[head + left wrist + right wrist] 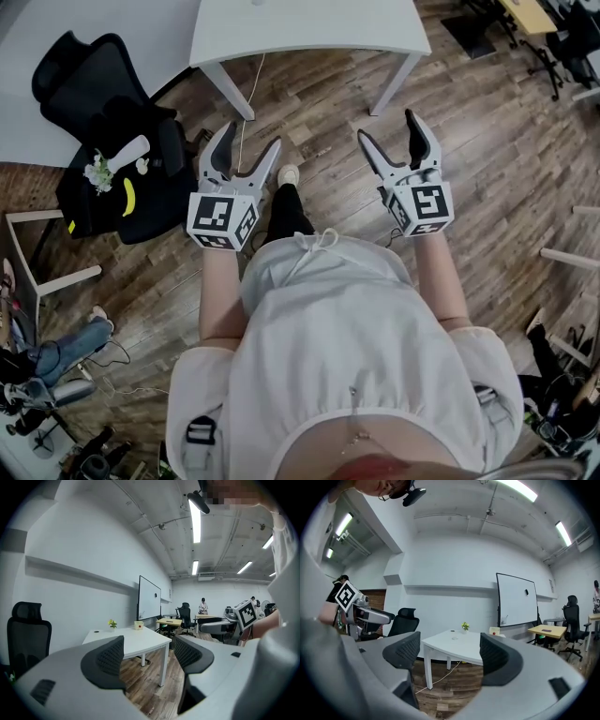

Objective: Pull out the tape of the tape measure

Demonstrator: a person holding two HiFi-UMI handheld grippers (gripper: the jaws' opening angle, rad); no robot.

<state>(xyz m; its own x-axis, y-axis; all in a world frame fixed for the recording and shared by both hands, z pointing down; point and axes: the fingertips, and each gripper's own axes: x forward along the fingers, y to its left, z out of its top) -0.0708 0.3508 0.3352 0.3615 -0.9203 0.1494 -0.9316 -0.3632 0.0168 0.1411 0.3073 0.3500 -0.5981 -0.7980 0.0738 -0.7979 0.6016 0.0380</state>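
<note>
No tape measure shows in any view. In the head view my left gripper [251, 139] and right gripper [386, 127] are held side by side in front of the person's body, above the wooden floor, both pointing toward a white table [309, 28]. Both are open, with nothing between the jaws. The left gripper view looks between its dark pads [110, 656] at the white table [126, 637], and the right gripper's marker cube [246, 613] is at its right. The right gripper view shows its open jaws, the same table [454, 646], and the left gripper's cube [346, 597].
A black office chair [103, 94] stands at the left with small items on its seat. The table holds a small plant [112, 623] and a mug [138, 625]. A whiteboard [515, 599] stands behind it, and a cable [246, 103] hangs down from the table.
</note>
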